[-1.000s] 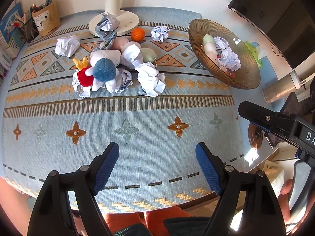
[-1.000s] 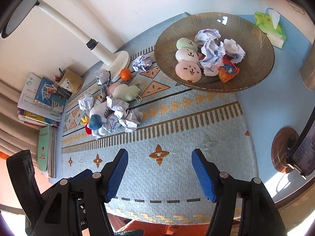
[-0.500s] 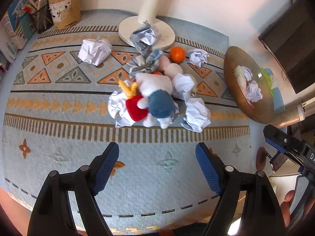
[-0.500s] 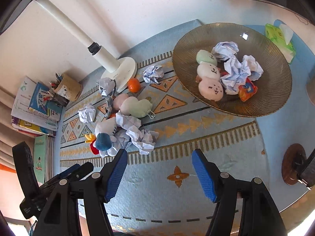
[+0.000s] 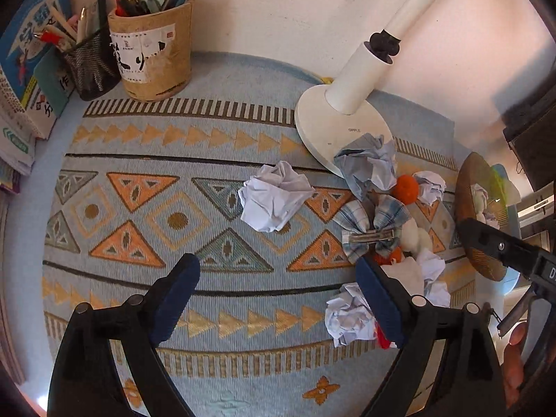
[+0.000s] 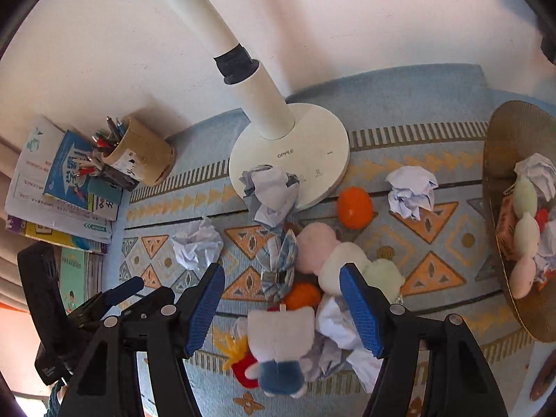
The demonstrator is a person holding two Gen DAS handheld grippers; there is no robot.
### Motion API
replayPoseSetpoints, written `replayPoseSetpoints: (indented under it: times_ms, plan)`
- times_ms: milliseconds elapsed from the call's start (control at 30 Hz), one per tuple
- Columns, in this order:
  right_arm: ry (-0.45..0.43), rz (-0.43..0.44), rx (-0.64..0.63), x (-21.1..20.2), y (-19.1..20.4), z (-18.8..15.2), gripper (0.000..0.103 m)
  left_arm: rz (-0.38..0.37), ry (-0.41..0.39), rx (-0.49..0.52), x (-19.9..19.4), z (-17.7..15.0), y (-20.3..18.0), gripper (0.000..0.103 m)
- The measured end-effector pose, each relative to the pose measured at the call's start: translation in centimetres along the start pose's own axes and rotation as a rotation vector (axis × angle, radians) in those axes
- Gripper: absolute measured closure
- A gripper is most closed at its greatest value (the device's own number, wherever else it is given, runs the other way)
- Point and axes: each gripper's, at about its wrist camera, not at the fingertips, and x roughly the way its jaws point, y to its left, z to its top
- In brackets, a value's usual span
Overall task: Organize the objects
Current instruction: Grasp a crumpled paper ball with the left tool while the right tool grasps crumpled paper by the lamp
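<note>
A clutter pile lies on the patterned mat (image 5: pixel 139 208). My left gripper (image 5: pixel 278 299) is open and empty, low over the mat just short of a crumpled white paper ball (image 5: pixel 276 201). A plaid bow clip (image 5: pixel 371 226) and another paper ball (image 5: pixel 349 316) lie by its right finger. My right gripper (image 6: pixel 281 309) is open and empty above the pile: a white and blue plush toy (image 6: pixel 278 347), the plaid bow clip (image 6: pixel 281 264), an orange (image 6: pixel 353 206), pale plush balls (image 6: pixel 342 267) and paper balls (image 6: pixel 198 243).
A white lamp base (image 6: pixel 292 149) stands at the back with a paper ball (image 6: pixel 272 191) on it. A brown bowl (image 6: pixel 500 132) with plush toys and paper is at the right. A pen holder (image 5: pixel 153 52) and books (image 5: pixel 21 80) stand at the back left.
Both grippers have moved forward and down toward the pile. The left one has also swung left, so the lone paper ball now lies between its fingers' line. Both stay open.
</note>
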Motion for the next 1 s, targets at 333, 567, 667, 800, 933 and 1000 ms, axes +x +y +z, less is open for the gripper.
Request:
replayPoseSetpoints:
  times_ms: [333,567,667,800,933,1000]
  plan:
    - [0.083,-0.063,0.017,7.1,1.6,4.8,0.018,0.023,0.084,0.128,6.0,2.6,0.2,0.013]
    - [0.095,-0.076,-0.002,9.1,2.1,5.2,0.044,0.028,0.075,0.187,7.5,2.7,-0.6,0.053]
    - [0.088,-0.067,-0.005,8.9,2.0,5.0,0.062,0.019,0.037,0.195,6.8,2.6,-0.7,0.059]
    - [0.035,-0.031,0.003,6.8,2.1,4.2,0.063,0.008,0.012,0.194,5.4,2.2,-1.1,0.059]
    - [-0.032,0.012,0.017,3.3,2.1,3.2,0.063,0.002,-0.018,0.207,3.3,1.6,-2.1,0.059]
    - [-0.07,0.028,0.034,1.1,1.8,2.6,0.063,0.0,-0.046,0.226,1.9,1.3,-3.3,0.059]
